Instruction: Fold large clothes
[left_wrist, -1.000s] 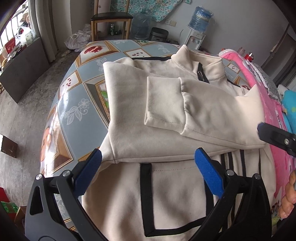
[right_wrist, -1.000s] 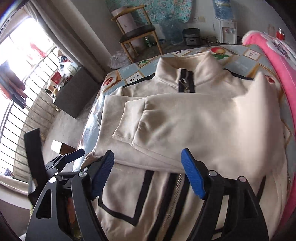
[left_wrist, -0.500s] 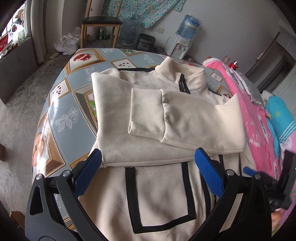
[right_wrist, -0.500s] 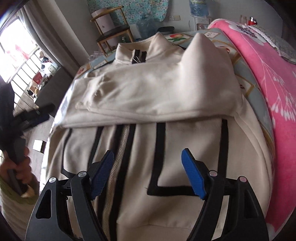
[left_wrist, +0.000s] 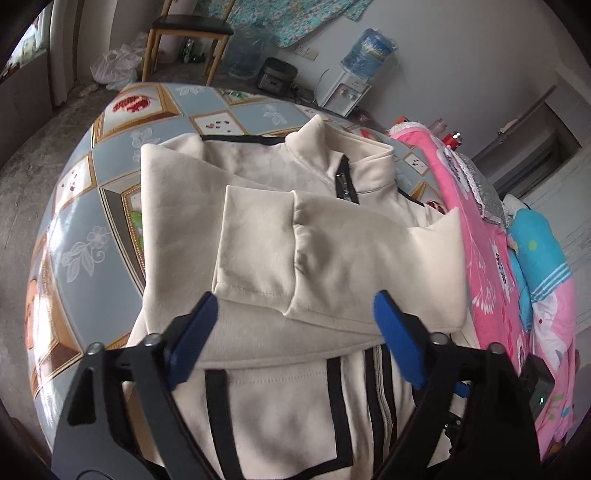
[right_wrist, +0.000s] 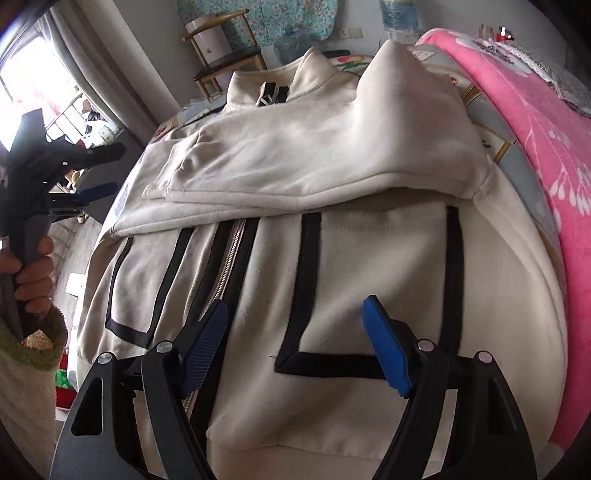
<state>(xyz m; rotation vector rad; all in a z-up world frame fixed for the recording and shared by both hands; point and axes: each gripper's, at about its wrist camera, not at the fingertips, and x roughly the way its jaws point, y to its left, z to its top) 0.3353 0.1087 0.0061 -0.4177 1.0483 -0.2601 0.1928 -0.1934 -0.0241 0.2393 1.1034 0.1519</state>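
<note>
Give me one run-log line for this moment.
jacket: sleeves folded across chest, hem flat | left gripper: open, jaws just narrowed, empty | right gripper: open, empty, above hem

Both wrist views: close, angled down, sharing jacket (left_wrist: 332, 258).

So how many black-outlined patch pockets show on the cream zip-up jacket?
2. On the cream zip-up jacket, one black-outlined pocket lies right of the zipper under the right gripper; the other lies left. None appear hidden.
</note>
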